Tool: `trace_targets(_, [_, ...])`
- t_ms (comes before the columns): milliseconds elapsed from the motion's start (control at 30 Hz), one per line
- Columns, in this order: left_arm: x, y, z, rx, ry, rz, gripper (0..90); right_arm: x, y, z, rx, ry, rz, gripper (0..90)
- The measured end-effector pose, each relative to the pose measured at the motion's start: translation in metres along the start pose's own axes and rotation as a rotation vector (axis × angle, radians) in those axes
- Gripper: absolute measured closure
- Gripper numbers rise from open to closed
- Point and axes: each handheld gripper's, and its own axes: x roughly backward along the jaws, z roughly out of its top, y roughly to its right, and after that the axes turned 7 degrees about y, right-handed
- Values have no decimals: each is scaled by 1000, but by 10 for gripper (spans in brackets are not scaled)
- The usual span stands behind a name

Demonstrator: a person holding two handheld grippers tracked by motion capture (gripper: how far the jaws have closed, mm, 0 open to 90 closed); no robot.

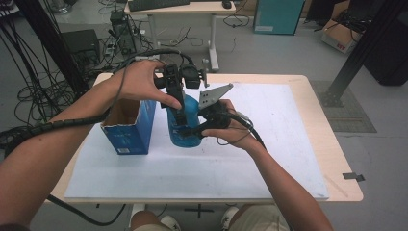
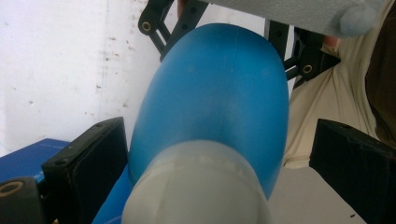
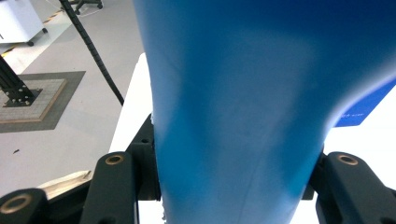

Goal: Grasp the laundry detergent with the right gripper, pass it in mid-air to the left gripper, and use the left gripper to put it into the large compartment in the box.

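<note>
The right gripper clamps the blue bottle at mid-table, steadying it. Above, the left gripper stands wide around its pale cap, not gripping. At nine o'clock, the open box waits; packing looks undone.

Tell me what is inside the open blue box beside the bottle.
In the high view the blue box stands open-topped on the white sheet, left of the blue bottle. Its brown inner walls show; nothing shows above them. The person's left forearm hides part of the opening, and the bottom cannot be seen.

White-topped table, bottle, box
</note>
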Motion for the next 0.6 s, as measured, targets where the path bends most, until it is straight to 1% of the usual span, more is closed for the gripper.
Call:
trace_targets(167, [-1, 0, 0, -10, -1, 5, 49, 0, -1, 1, -1, -2, 0, 443])
trace_targets(200, [0, 0, -1, -10, -3, 0, 49, 0, 0, 1, 22, -8, -11, 444])
trace_targets(233, [0, -1, -1, -10, 4, 8, 48, 0, 0, 1, 22, -9, -11, 444])
trace_targets(300, [1, 0, -1, -6, 9, 5, 48, -1, 1, 1, 27, -8, -12, 443])
trace_targets(400, [0, -1, -1, -11, 1, 4, 49, -1, 1, 1, 28, -9, -10, 443])
trace_targets(500, [0, -1, -1, -11, 7, 0, 48, -1, 1, 1, 32, -12, -8, 443])
trace_targets(533, [0, -1, -1, -14, 5, 0, 48, -1, -1, 2, 5, -5, 6, 443])
trace_targets(567, [0, -1, -1, -18, 3, 1, 48, -2, -1, 2, 5, -5, 6, 443])
trace_targets(600, [0, -1, -1, -11, 4, -3, 48, -2, 0, 2, 27, -12, -3, 443])
